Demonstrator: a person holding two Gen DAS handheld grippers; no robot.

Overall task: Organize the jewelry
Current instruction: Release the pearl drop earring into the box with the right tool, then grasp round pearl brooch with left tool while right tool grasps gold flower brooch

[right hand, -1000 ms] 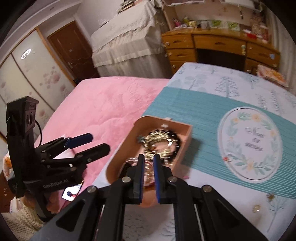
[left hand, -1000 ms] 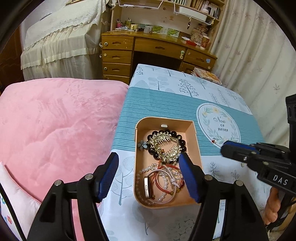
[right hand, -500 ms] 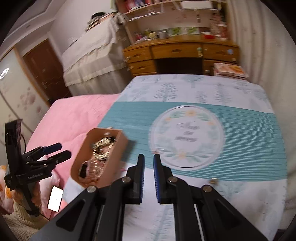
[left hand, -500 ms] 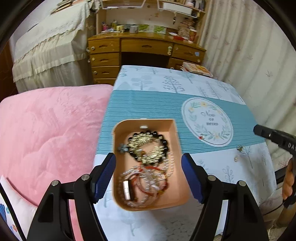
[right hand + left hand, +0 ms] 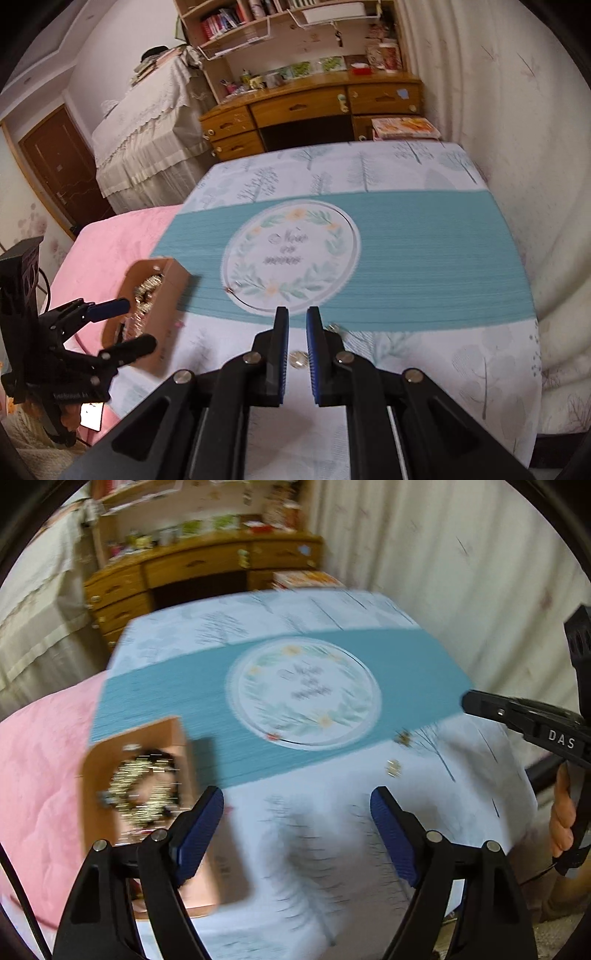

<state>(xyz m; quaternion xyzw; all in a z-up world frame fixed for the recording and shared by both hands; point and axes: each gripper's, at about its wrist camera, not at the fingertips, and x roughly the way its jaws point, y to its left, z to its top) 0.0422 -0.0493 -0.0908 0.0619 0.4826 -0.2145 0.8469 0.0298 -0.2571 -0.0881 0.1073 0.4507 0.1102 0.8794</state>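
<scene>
An open tan box (image 5: 110,746) of tangled bracelets and a gold hair comb (image 5: 144,790) sits at the table's left edge, blurred in the left wrist view. My left gripper (image 5: 297,812) hovers to the right of it over bare cloth; its jaws are opening and nothing is between them. Two small gold pieces (image 5: 393,768) lie on the cloth further right. My right gripper (image 5: 297,325) is shut and holds nothing; one small gold piece (image 5: 298,358) lies on the cloth under its tips, another (image 5: 334,326) just to the right. The box (image 5: 173,291) and left gripper (image 5: 136,325) show at left.
The tablecloth (image 5: 424,240) has a teal band and a round printed emblem (image 5: 291,251), with a thin wire curve (image 5: 243,304) along its lower rim. A pink quilt (image 5: 40,775) borders the table's left side. A wooden desk (image 5: 310,103) stands beyond, a curtain (image 5: 461,572) to the right.
Both views have swung right, from above the box to the middle of the cloth. The left jaws have spread wider. The right jaws have stayed shut and now hang over the small gold pieces.
</scene>
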